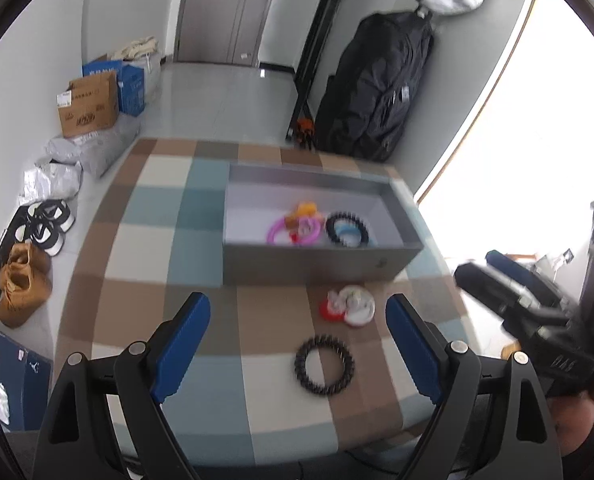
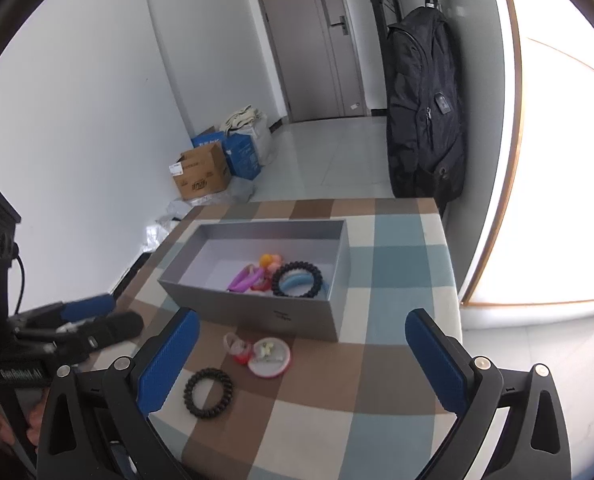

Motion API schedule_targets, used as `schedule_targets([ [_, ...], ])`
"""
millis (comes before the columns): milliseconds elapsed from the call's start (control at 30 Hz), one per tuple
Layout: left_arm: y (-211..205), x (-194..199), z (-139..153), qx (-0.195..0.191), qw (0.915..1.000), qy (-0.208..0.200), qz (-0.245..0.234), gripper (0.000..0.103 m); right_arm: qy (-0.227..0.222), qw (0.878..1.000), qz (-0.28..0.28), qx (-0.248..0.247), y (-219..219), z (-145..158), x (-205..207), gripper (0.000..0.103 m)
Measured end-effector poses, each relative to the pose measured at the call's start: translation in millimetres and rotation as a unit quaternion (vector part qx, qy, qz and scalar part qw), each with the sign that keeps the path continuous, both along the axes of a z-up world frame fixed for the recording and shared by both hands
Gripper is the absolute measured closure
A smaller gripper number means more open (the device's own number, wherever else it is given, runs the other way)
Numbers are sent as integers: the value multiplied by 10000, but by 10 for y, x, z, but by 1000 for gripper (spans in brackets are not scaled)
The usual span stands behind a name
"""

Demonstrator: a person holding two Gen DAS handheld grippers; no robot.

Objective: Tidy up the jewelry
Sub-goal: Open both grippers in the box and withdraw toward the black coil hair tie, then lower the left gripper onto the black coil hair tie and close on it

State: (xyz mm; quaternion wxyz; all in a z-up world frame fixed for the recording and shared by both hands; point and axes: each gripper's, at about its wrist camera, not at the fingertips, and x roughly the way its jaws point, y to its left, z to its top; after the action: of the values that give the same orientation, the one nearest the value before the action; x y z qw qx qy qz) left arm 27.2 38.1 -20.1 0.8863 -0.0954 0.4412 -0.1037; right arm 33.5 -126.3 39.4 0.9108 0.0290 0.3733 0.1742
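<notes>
A grey open box (image 1: 317,262) (image 2: 257,312) stands on the checkered table and holds pink, orange, black and blue rings (image 1: 347,230) (image 2: 297,280). In front of it lie a black coil ring (image 1: 324,365) (image 2: 208,393) and a small red, white and pink pile (image 1: 349,305) (image 2: 263,354). My left gripper (image 1: 297,340) is open and empty above the black ring. My right gripper (image 2: 301,360) is open and empty above both loose items. Each gripper shows in the other's view, the right one (image 1: 493,280) and the left one (image 2: 101,314).
The checkered table (image 1: 145,280) (image 2: 397,360) ends close behind the box. Cardboard boxes (image 1: 91,106) (image 2: 203,170), bags and shoes (image 1: 25,284) line the left wall. A black backpack (image 1: 377,88) (image 2: 425,108) hangs at the far right by a bright window.
</notes>
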Motion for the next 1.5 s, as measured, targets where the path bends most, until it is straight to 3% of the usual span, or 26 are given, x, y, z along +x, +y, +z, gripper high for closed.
schedule_targets([
  [433, -221, -129, -232, 150, 9983, 402, -399, 17, 177, 9998, -107, -19, -25, -52, -23, 0],
  [667, -467, -181, -384, 657, 9934, 516, -788, 17, 338, 9993, -179, -52, -105, -80, -20, 0],
  [1000, -491, -182, -526, 987, 9900, 847, -549, 17, 373, 9991, -180, -37, -143, -80, -32, 0],
  [1200, -502, -166, -538, 1129, 9896, 751, -489, 17, 315, 9993, -195, -93, -150, -49, -29, 0],
  [1367, -561, -127, -524, 1249, 9881, 626, -639, 39, 375, 9989, -266, -16, -204, -59, -25, 0],
  [1433, -568, -125, -507, 1230, 9882, 591, -697, 58, 407, 9988, -269, -20, -208, -71, -15, 0],
  [1500, -552, -120, -498, 1171, 9887, 617, -710, 61, 420, 9988, -254, -16, -202, -76, -13, 0],
])
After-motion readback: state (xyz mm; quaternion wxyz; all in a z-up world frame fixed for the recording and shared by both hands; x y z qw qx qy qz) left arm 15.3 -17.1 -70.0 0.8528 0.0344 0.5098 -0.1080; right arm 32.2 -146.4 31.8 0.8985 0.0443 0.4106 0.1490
